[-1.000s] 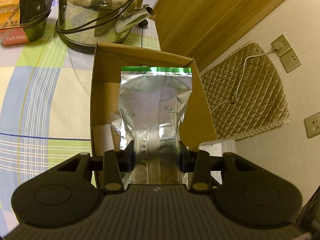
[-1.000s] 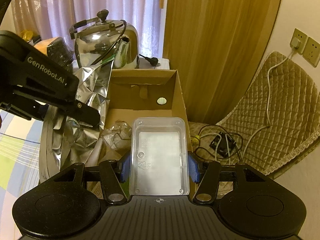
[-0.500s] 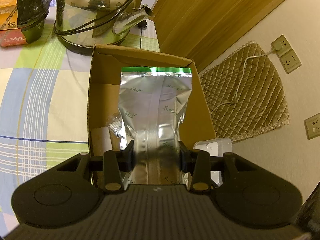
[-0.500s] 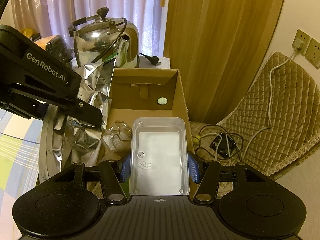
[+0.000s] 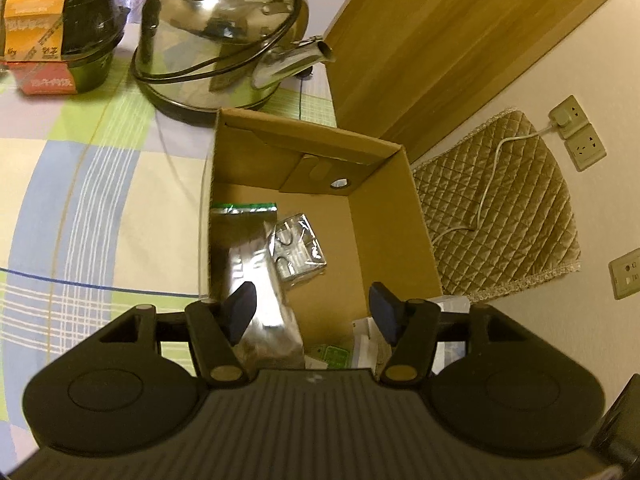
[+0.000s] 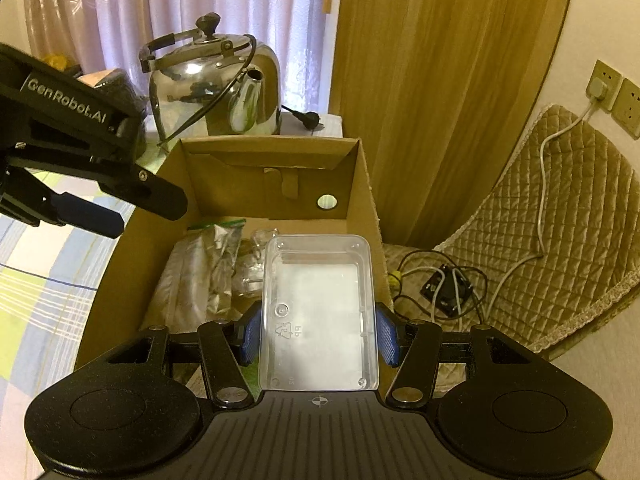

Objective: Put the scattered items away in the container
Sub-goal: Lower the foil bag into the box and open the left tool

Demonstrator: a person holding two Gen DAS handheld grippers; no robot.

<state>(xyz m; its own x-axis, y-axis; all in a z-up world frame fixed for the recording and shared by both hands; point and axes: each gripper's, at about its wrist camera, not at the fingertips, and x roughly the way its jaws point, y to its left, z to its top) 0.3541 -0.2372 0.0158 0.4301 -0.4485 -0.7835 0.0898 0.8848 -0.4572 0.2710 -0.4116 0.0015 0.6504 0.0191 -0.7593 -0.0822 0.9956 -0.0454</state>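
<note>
Hovering over the open brown cardboard box (image 5: pixel 384 216), your left claw (image 5: pixel 314 312) is spread wide and grips nothing; beneath it the crinkled silver foil pouch with a green seal strip (image 5: pixel 256 280) lies on the box floor along the left wall, just beside a small clear plastic packet (image 5: pixel 298 250). Your right claw (image 6: pixel 318 334) grips a clear rectangular plastic tray (image 6: pixel 318 304) by its long sides, held above the box's near right corner. Behind the box, a polished steel kettle (image 5: pixel 224 32) stands on the checked-cloth bench (image 5: pixel 80 184).
</note>
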